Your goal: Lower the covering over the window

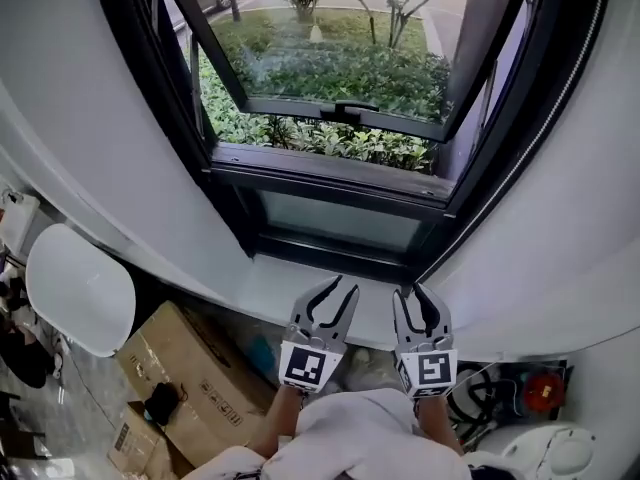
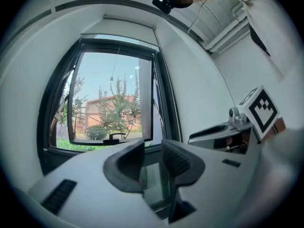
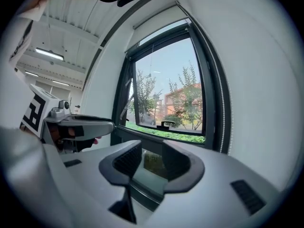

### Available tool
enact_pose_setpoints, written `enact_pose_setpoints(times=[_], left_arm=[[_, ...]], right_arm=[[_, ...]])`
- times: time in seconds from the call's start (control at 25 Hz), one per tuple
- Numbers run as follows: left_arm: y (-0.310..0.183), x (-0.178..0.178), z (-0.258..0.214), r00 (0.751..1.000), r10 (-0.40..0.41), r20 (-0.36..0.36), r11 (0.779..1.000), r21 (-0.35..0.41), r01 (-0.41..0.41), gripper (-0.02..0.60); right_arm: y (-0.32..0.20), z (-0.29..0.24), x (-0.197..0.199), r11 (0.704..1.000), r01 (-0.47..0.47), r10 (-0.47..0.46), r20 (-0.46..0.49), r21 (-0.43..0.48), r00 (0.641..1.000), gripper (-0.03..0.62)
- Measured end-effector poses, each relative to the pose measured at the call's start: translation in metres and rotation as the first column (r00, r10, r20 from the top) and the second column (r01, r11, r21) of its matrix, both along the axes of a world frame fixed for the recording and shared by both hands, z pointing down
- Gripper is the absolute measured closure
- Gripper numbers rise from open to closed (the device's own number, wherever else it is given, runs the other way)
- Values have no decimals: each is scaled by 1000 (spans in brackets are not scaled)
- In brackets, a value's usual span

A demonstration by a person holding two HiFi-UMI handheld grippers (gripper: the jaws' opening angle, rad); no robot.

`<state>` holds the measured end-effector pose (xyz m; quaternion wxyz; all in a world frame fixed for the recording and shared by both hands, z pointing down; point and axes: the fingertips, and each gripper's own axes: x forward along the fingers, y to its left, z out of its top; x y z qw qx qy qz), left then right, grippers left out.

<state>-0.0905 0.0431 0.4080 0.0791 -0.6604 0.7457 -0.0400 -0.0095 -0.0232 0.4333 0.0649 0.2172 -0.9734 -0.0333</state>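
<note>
Head view: approach step, I'd say. Left tongs [image 1: 345, 286] and right tongs [image 1: 408, 290] hover part-open and empty. The roller blind [image 2: 129, 22] sits rolled up top; next, pinch the bead chain [image 3: 221, 127].

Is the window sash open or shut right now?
Open. The sash tilts outward from the frame, and hedge shows through the gap under its bottom rail.
</note>
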Motion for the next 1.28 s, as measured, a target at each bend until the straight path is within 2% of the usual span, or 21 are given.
enact_pose_setpoints(times=[0.24, 0.6, 0.88, 0.96, 1.28], left_arm=[[-56, 11, 4, 995, 96, -14, 995, -19, -96, 463], [-120, 23, 5, 982, 188, 7, 982, -29, -188, 463], [-161, 42, 9, 964, 267, 9, 963, -38, -267, 463], [-171, 48, 10, 957, 291, 10, 956, -36, -290, 463], [-209, 63, 17, 934, 357, 8, 933, -55, -356, 463]], right_arm=[[-37, -2, 1, 997, -73, 73, 23, -15, 997, 462], [-76, -12, 5, 986, -164, 164, 67, -11, 984, 461], [-89, -16, 11, 979, -202, 202, 96, -16, 975, 467], [-95, -15, 15, 974, -225, 226, 104, -23, 969, 488], [-113, -12, 26, 948, -317, 319, 114, -32, 941, 488]])
